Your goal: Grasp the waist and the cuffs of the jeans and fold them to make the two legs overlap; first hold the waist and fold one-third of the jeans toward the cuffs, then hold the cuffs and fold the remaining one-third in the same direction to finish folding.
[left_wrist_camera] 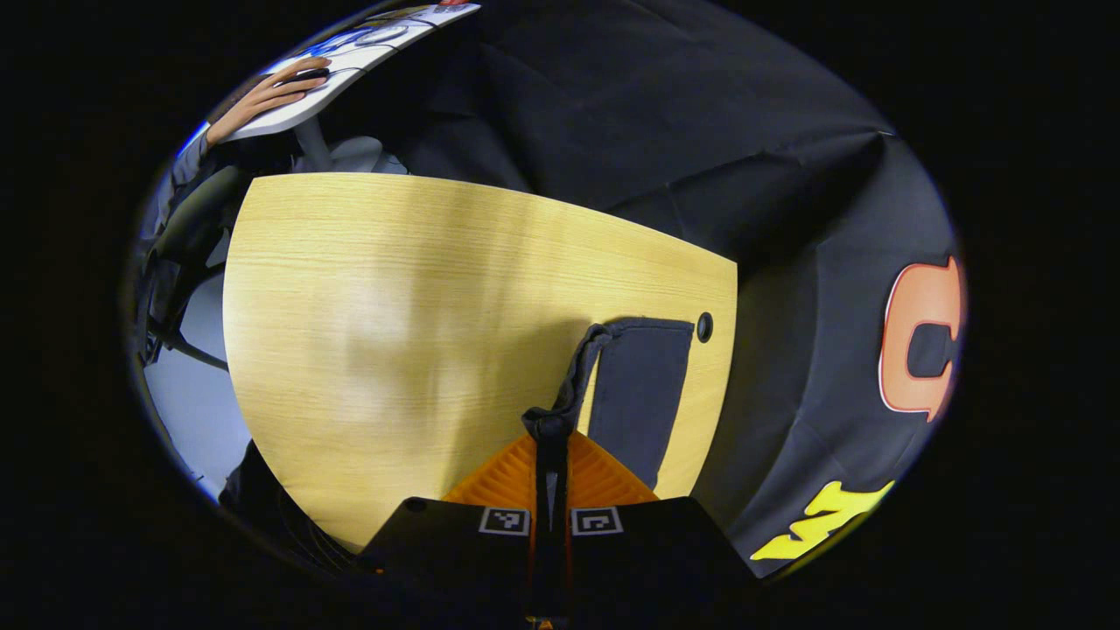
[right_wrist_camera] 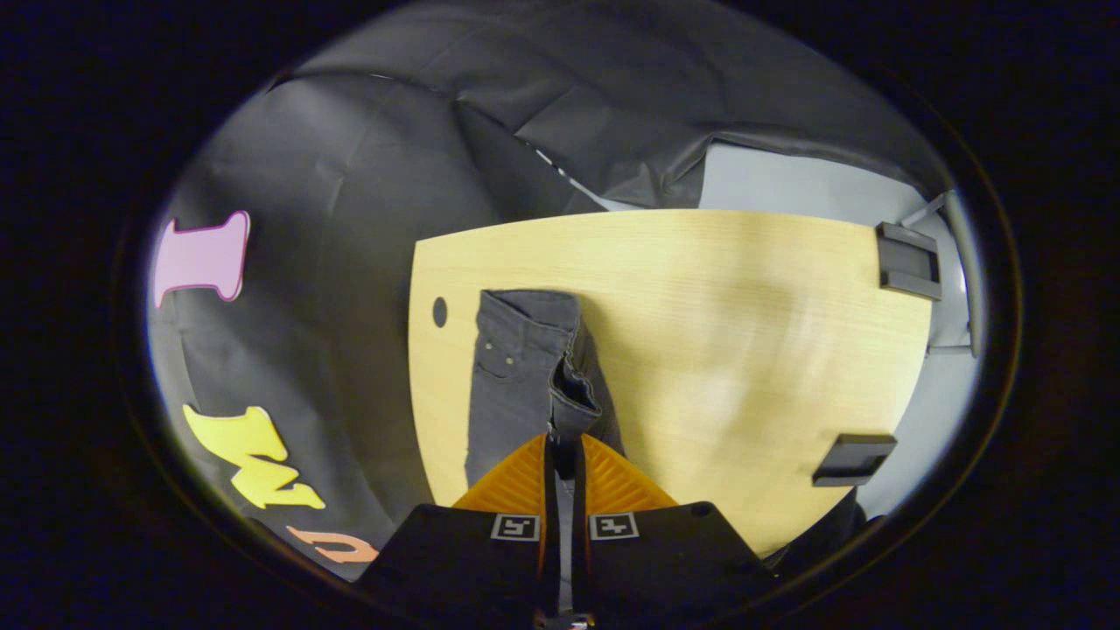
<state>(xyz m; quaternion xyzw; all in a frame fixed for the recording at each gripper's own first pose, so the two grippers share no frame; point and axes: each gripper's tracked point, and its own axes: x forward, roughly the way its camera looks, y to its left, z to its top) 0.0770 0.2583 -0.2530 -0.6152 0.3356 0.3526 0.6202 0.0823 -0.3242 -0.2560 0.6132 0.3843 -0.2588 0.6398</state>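
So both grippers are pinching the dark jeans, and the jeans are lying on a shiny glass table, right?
Not quite. The table is light wood with a visible grain, not glass, as the right gripper view shows. The rest holds: the left gripper and the right gripper each have their jaws closed on the dark jeans.

Pale wood table (left_wrist_camera: 394, 289) with a round dark hole (left_wrist_camera: 704, 327) near one edge. Black cloth wall (left_wrist_camera: 665, 114) draped in folds behind and beside it. Grey floor (right_wrist_camera: 787, 188) past the far edge. Two dark brackets (right_wrist_camera: 908, 260) at the table's right edge in the right gripper view. White desk (left_wrist_camera: 350, 66) beyond the far corner, soft glare on the wood.
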